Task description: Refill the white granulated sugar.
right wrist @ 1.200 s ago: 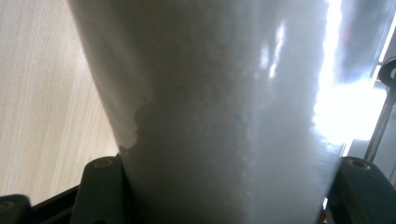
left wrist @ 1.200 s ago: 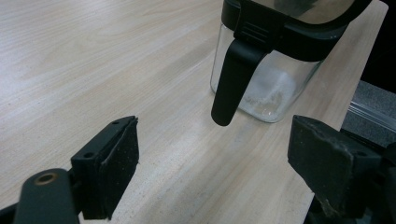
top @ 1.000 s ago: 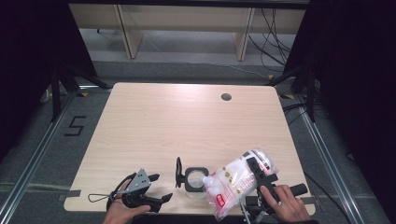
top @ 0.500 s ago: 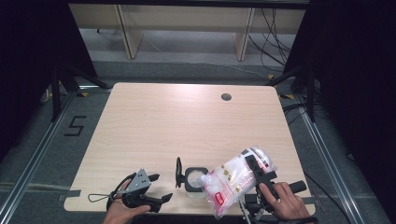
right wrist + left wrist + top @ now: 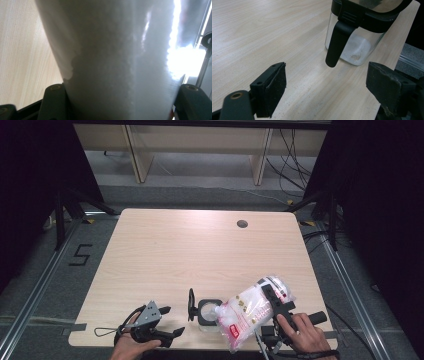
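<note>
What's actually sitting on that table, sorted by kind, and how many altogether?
Clear jar with black flip lid: 1
Plastic bag of white granules, clamped in the right hand-held gripper: 1
Hand-held grippers, counting the open left hand-held gripper: 2
Total: 4

- Bag of white granules (image 5: 250,312): its upper, printed end now lies a little farther from the near edge of the desk (image 5: 200,250) than one second ago, so the bag is tilted slightly more steeply. The shift is small.
- Right gripper (image 5: 273,296), clamped across the bag: its jaws have moved with that upper end, slightly away from the near edge.
- Right hand (image 5: 300,334): the black handle it grips now sits marginally higher above the desk's near right corner.
</note>
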`<state>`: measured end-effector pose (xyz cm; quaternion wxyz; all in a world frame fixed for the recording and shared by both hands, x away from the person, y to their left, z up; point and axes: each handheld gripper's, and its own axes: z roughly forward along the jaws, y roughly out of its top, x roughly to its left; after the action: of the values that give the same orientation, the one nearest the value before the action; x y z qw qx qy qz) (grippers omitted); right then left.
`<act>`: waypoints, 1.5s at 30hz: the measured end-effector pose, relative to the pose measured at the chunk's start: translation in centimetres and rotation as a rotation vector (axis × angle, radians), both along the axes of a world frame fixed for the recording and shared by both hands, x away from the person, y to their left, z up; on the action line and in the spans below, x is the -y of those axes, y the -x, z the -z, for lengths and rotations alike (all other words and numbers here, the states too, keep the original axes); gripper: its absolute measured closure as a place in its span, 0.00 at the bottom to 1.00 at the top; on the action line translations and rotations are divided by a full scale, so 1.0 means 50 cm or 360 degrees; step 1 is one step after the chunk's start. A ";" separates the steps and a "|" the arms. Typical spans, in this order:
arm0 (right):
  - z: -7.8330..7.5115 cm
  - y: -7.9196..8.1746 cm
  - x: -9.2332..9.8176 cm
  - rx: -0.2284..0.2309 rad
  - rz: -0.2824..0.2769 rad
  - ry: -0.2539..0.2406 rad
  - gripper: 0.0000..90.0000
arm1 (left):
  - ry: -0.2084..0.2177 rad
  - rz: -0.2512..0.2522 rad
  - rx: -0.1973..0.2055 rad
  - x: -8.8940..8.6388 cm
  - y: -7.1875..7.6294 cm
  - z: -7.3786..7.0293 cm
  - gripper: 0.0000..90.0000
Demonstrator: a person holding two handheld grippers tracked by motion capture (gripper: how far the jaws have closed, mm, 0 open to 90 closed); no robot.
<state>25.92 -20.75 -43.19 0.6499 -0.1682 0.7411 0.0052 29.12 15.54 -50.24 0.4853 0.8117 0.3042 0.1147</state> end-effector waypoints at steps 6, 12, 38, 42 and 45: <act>0.001 -0.005 0.002 0.0029 -0.0054 -0.0010 0.43 | 0.0000 -0.0001 -0.0003 0.000 0.000 0.000 0.18; 0.003 -0.003 0.005 -0.0001 -0.0005 -0.0043 0.43 | -0.0001 -0.0001 -0.0001 0.000 0.000 0.000 0.18; 0.003 -0.007 0.004 0.0005 -0.0036 -0.0005 0.43 | -0.0002 -0.0008 0.0000 -0.002 0.001 -0.001 0.18; 0.009 -0.007 0.006 -0.0001 -0.0002 -0.0067 0.43 | -0.0004 -0.0016 -0.0004 -0.001 0.002 -0.002 0.18; 0.009 -0.004 0.009 -0.0027 0.0029 -0.0096 0.43 | 0.0001 -0.0012 -0.0001 -0.001 0.001 -0.001 0.18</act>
<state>26.14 -21.19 -43.63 0.6484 -0.1416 0.7476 0.0230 29.08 15.61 -50.18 0.4849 0.8104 0.3074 0.1163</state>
